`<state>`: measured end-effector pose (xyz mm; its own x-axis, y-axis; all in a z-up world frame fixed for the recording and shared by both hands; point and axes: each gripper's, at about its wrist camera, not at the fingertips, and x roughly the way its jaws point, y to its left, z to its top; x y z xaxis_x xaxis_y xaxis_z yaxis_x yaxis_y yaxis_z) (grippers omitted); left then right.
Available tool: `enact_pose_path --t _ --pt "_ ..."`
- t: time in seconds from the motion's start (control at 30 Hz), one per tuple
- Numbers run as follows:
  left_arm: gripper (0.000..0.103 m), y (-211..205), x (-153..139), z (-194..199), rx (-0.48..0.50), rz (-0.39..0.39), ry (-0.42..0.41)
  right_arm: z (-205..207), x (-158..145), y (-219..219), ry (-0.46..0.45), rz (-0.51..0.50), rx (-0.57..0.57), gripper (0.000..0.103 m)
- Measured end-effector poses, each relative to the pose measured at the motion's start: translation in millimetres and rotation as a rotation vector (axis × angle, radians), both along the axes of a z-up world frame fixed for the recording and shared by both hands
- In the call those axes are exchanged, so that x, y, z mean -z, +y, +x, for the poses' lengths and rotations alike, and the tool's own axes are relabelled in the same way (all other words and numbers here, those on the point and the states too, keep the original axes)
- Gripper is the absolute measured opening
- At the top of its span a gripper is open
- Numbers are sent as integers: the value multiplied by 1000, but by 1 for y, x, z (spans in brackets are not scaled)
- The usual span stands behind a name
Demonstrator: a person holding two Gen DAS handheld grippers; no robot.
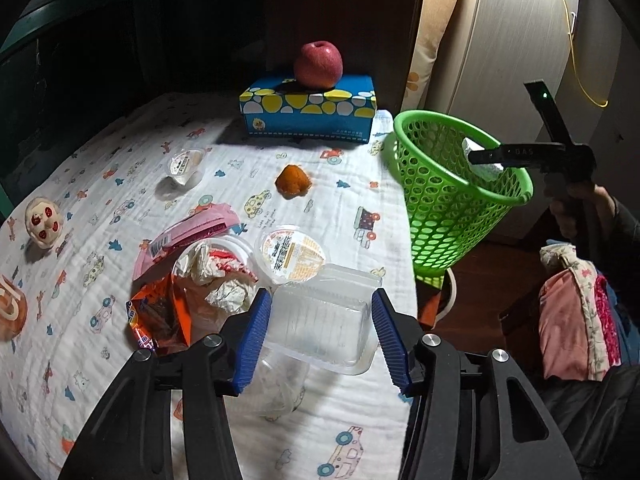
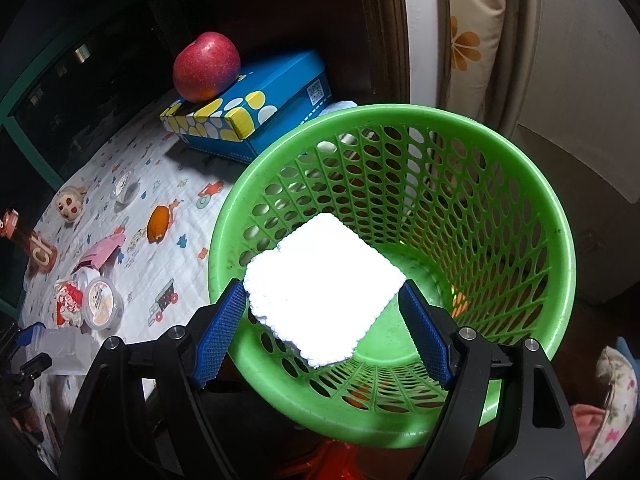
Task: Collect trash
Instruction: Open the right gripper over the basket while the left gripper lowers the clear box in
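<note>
My left gripper is shut on a clear plastic box, held just above the patterned cloth, with a blue pad against each side. Behind it lie a crumpled paper wad in a cup, an orange wrapper, a pink wrapper and a lidded pudding cup. The green mesh basket stands tilted at the table's right edge. My right gripper is shut on a white folded pad over the basket's mouth. The left wrist view shows that right gripper and the white folded pad at the basket rim.
A red apple rests on a blue tissue box at the back. An orange peel piece, a small jelly cup and a doll head lie on the cloth. Another clear cup sits below the held box. Folded fabric lies right.
</note>
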<state>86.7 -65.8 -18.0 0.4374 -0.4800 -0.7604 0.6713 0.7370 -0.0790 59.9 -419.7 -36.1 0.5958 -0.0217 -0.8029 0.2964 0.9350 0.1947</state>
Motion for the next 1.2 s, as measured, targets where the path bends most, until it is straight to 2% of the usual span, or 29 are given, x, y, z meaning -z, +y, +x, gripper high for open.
enact_pose_path --t 0.2,0.43,0.6,0.8,1.1,1.2 --pt "50 -34 -25 8 23 -60 -15 -6 0 -7 -7 6 6 81" --pt "50 -98 -42 27 66 -108 -5 -17 -7 -22 -25 11 16 83" --pt "50 -151 -47 38 107 -107 3 -27 -10 -36 -43 22 23 83" --pt "50 -202 -39 49 130 -110 42 -40 -14 -49 -62 13 31 86" --pt "51 -260 -9 55 157 -63 117 -57 -18 -64 -89 -23 57 86" --pt "59 -267 -2 54 159 -69 140 -62 -17 -68 -91 -19 65 86"
